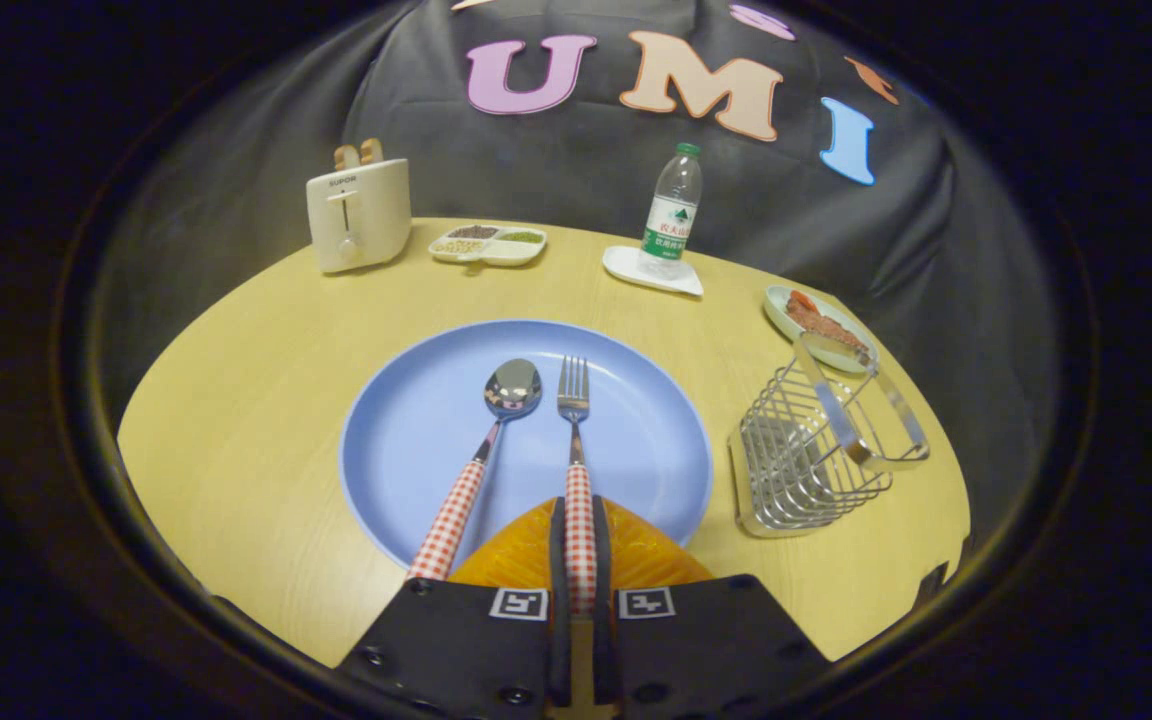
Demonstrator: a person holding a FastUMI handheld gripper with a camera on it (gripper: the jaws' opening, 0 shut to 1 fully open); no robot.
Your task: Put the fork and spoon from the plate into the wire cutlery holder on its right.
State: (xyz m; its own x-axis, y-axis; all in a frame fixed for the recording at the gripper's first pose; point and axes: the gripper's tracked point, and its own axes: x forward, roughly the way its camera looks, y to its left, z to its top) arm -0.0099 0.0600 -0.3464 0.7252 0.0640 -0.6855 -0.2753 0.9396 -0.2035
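Observation:
A blue plate (416, 440) lies on the yellow table just ahead of me. On it rest a spoon (481, 460) and a fork (576, 440), both with red-and-white checked handles, side by side, heads pointing away. My gripper (579, 545) is shut on the fork's handle, which runs between the two fingers (557, 560). The spoon lies just left of the fingers, untouched. The wire cutlery holder (806, 450) stands to the right of the plate, with its flat handle arched over the top.
Beyond the plate stand a cream toaster (359, 213), a divided snack dish (488, 244) and a water bottle (673, 212) on a white coaster. A small dish of food (816, 315) sits just behind the holder, near the table's right edge.

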